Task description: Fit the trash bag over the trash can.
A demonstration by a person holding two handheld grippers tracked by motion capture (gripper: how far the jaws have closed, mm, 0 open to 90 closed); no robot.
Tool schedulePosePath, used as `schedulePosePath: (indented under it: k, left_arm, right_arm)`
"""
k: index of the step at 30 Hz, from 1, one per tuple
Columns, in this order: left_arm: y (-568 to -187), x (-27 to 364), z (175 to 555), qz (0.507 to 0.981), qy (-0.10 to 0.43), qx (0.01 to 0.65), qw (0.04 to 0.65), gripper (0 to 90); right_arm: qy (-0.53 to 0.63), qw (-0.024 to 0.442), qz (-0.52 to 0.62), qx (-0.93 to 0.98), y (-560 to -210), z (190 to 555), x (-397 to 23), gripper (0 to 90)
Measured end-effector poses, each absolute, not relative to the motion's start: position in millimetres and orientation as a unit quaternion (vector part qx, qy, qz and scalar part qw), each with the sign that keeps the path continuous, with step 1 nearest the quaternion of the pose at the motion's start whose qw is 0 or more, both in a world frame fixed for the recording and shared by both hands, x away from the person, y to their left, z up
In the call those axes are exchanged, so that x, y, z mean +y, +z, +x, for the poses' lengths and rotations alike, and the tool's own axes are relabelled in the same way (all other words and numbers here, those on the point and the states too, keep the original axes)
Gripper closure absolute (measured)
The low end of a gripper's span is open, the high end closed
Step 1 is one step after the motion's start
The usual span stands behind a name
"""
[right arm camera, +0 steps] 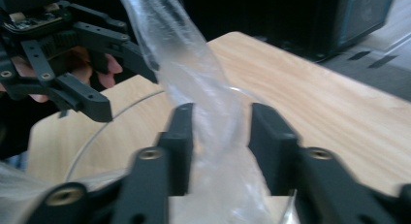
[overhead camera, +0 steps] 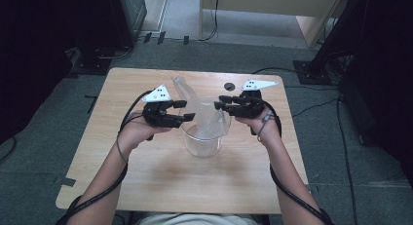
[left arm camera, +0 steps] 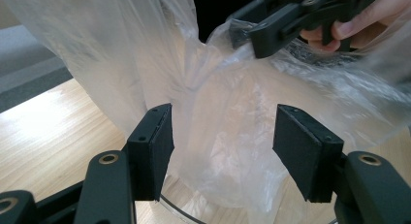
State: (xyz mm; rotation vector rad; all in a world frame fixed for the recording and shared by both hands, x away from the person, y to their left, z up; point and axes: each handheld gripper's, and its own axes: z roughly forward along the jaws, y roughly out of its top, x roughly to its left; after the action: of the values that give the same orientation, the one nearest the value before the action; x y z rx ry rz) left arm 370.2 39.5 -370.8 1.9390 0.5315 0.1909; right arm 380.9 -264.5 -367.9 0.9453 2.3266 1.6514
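Right gripper (right arm camera: 218, 132): jaws narrowed around a twisted strand of the clear plastic bag (right arm camera: 194, 88), pads close beside the film, contact not resolvable; left gripper (left arm camera: 223, 146): jaws wide, bag film bulging between the pads without being pinched. Bag sits in and over the glass bowl (overhead camera: 202, 142), one tail rising past the bowl's far rim. Both grippers flank the bowl above its rim; bowl stands mid wooden table (overhead camera: 146, 181).

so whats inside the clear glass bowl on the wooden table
A crumpled clear plastic bag sits in the clear glass bowl, its top rising above the rim between the left gripper and right gripper. Whether anything lies under the bag cannot be seen.
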Motion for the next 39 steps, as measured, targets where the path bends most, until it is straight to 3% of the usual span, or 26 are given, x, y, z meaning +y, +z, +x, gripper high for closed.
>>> schedulePosePath:
  k: [3,5,11,14,16,22,32,34,36,39]
  left_arm:
    - [-373,35,369,0.816,0.075,0.217,0.53,39.0]
    - [-375,31,367,0.82,0.07,0.212,0.527,39.0]
    - [-376,28,368,0.818,0.091,0.214,0.527,38.8]
    - [-373,31,369,0.809,0.098,0.225,0.534,39.3]
    - [-372,32,369,0.809,0.1,0.224,0.534,39.5]
    - [-374,33,369,0.814,0.096,0.222,0.528,39.6]
    - [-373,33,368,0.815,0.095,0.22,0.527,40.1]
    - [-373,32,368,0.816,0.093,0.217,0.528,40.1]
    - [-373,31,367,0.816,0.09,0.215,0.529,40.1]
    - [-373,29,366,0.818,0.078,0.211,0.529,40.2]
  right_arm:
    - [0.553,0.038,0.317,0.77,-370,382,-257,86.2]
    - [0.558,0.028,0.322,0.764,-371,381,-253,90.0]
    - [0.579,0.002,0.328,0.746,-370,378,-250,88.3]
    - [0.581,0.004,0.31,0.752,-367,376,-250,69.8]
    - [0.585,0.015,0.31,0.749,-364,375,-254,65.5]
    - [0.578,0.027,0.319,0.75,-355,372,-271,64.0]
    - [0.533,0.045,0.328,0.779,-359,370,-283,69.6]
    - [0.522,0.038,0.324,0.788,-363,370,-280,75.6]
    - [0.505,0.036,0.32,0.801,-365,371,-276,89.3]
    - [0.505,0.017,0.318,0.802,-369,371,-269,90.0]
